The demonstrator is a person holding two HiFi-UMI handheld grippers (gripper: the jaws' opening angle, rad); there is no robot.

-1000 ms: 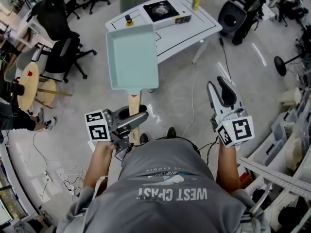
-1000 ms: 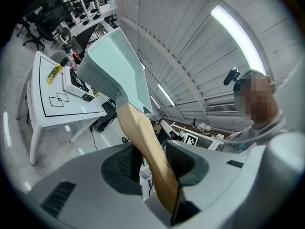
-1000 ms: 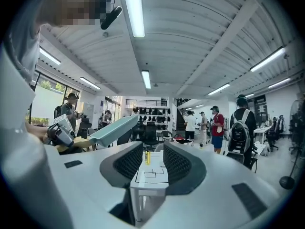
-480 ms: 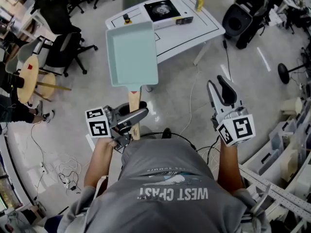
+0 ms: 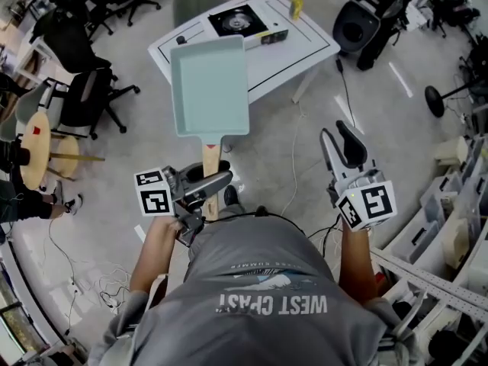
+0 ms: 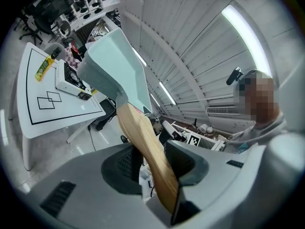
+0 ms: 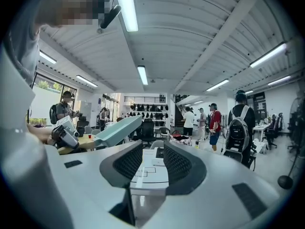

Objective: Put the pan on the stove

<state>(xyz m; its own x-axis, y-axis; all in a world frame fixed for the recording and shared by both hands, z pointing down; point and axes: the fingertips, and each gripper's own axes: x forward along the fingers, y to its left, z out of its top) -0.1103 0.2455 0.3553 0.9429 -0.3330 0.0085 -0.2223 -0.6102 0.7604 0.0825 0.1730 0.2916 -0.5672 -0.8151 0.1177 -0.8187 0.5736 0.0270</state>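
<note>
A pale teal rectangular pan [image 5: 210, 86] with a wooden handle [image 5: 211, 165] is held out level above the floor. My left gripper [image 5: 208, 183] is shut on the handle; in the left gripper view the handle [image 6: 143, 144] runs up between the jaws to the pan [image 6: 112, 68]. The black stove [image 5: 237, 21] sits on a white table [image 5: 309, 43] ahead, also visible as the stove [image 6: 70, 78] beyond the pan. My right gripper [image 5: 341, 140] is off to the right, open and holding nothing. In the right gripper view the pan [image 7: 114, 130] shows at the left, beyond my right gripper [image 7: 152, 157].
A yellow bottle [image 5: 296, 4] stands on the table beside the stove. Office chairs [image 5: 80, 90] and a round wooden table [image 5: 34, 139] are at the left, a black bag [image 5: 358, 23] at the right of the table, racks along the right edge. People [image 7: 215, 123] stand far off.
The table and stove have slid left in the head view as the person moves across the floor. Both grippers keep their pose, and the pan stays gripped by its handle.
</note>
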